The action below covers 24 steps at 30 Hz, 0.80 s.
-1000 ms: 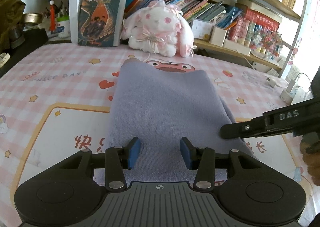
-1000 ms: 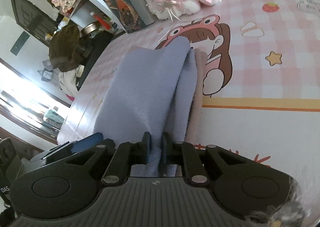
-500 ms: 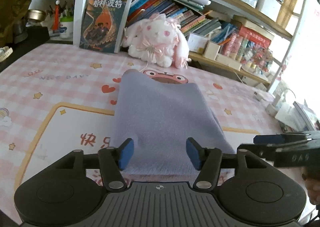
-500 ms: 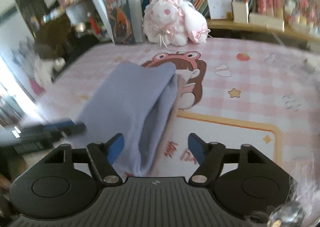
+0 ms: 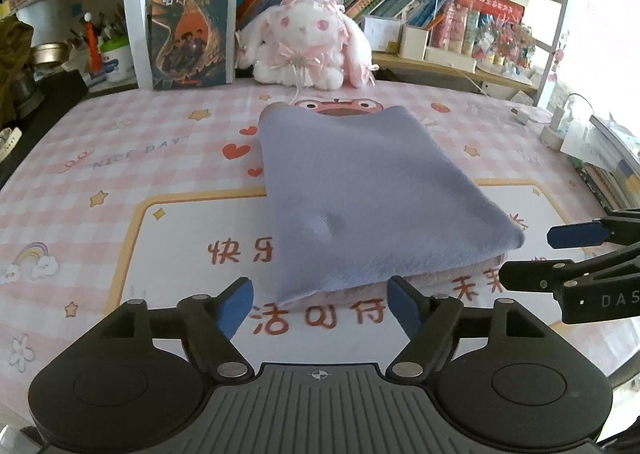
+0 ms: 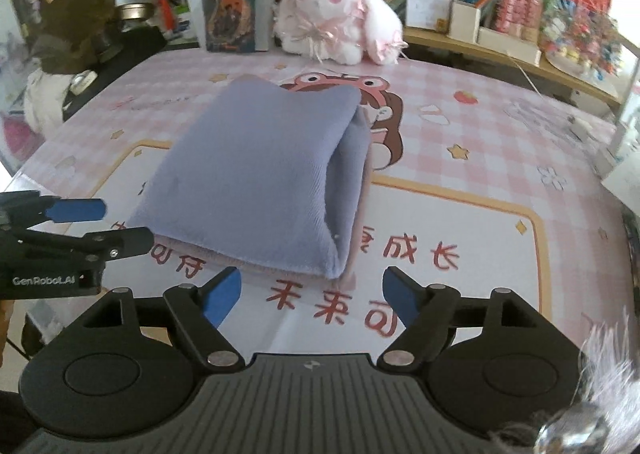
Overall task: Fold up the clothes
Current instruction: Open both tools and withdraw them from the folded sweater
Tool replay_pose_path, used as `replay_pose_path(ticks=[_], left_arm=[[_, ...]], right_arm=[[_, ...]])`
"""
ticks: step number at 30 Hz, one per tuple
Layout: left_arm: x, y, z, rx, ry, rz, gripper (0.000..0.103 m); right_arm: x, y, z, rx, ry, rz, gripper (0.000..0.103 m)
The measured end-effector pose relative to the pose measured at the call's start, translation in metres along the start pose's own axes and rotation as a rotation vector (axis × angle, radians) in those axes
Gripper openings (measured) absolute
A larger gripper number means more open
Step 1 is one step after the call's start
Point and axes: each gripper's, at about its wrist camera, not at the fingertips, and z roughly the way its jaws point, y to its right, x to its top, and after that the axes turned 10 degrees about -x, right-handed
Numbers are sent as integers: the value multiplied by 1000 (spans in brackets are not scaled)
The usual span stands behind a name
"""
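The lavender garment is lying folded into a neat rectangle at mid-mat, twelve o'clock from both tools, so the fold is looking about done. The left gripper and right gripper are both spreading wider, nothing between their fingers. The right-hand view is showing layered open edges at three o'clock; the left view isn't.
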Motion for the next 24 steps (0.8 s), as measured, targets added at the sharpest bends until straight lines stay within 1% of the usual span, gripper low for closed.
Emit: replay_pose_path(ticks=[3, 8, 14, 24], left_arm=[[-2, -8, -1, -20, -18, 7, 84], [-6, -18, -2, -59, -40, 38, 87], [-13, -30, -4, -98, -64, 52, 88], [-17, -47, -5, -119, -90, 11, 88]], right_arm=[[-4, -8, -3, -25, -11, 23, 79], [-8, -22, -4, -58, -33, 43, 81], [-13, -40, -7, -87, -54, 59, 82], [-18, -56, -8, -118, -88, 69, 82]])
